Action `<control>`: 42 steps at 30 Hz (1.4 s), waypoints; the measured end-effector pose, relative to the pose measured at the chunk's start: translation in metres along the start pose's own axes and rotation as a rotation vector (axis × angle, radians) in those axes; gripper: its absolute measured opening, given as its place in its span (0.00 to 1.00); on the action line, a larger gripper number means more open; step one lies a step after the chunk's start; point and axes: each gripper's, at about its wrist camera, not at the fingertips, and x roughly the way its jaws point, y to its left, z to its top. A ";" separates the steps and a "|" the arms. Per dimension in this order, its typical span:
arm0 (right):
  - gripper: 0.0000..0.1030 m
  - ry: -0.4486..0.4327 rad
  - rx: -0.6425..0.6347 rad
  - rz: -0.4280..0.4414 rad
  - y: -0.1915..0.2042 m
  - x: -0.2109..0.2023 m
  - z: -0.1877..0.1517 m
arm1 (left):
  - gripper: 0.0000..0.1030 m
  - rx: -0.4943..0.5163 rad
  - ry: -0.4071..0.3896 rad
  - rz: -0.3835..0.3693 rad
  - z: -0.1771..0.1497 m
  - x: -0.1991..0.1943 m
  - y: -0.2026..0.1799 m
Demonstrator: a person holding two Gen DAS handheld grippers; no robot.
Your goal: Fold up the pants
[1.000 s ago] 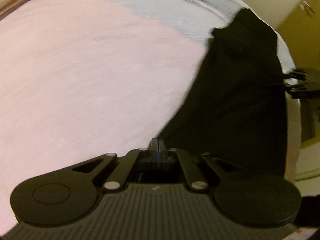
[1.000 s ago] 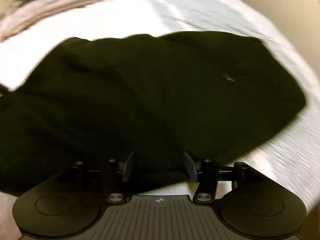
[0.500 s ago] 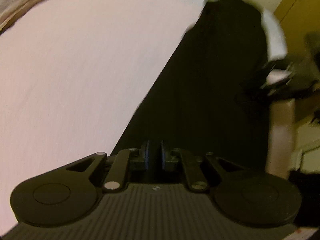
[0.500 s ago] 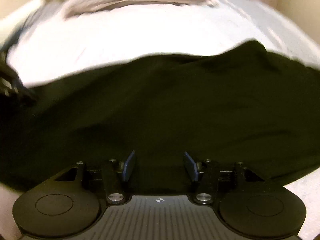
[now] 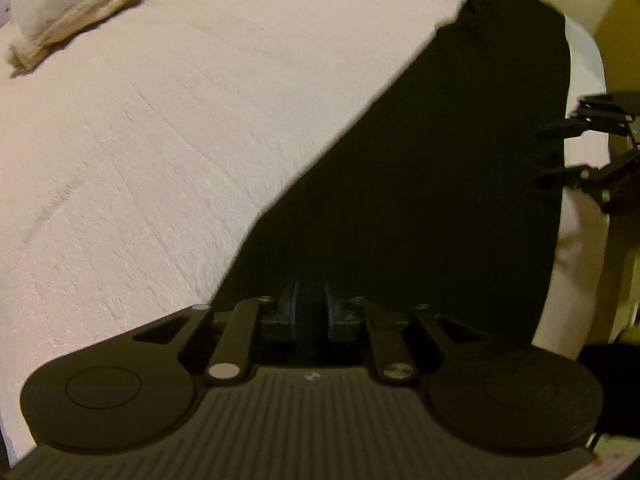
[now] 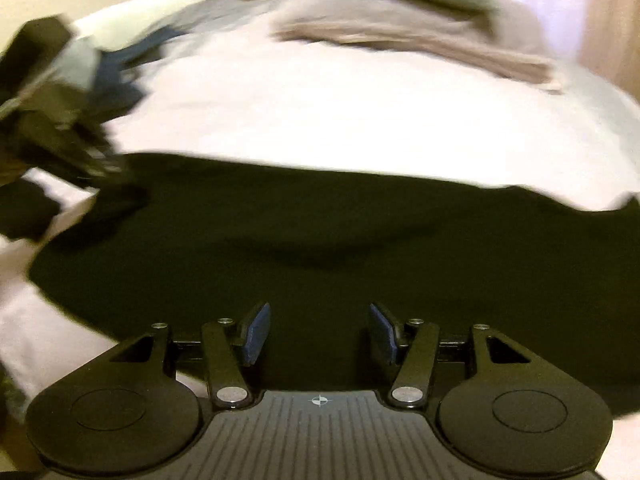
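Am seeing black pants (image 5: 432, 184) lying flat on bed (image 5: 168, 152), stretching ahead of left gripper (image 5: 310, 312), its jaws opening slightly, fabric between. Right gripper (image 6: 318, 332) hovering half-open over pants, gripping nothing.

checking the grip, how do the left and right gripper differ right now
The left gripper has its jaws nearly together and just opening, dark cloth of the pants between them; the right gripper stands wide open, holding nothing. Both point down over the black pants on the bed.
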 end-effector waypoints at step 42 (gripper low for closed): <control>0.09 -0.072 -0.131 -0.082 0.180 -0.006 0.041 | 0.61 1.317 -0.407 0.118 -0.131 -0.009 0.041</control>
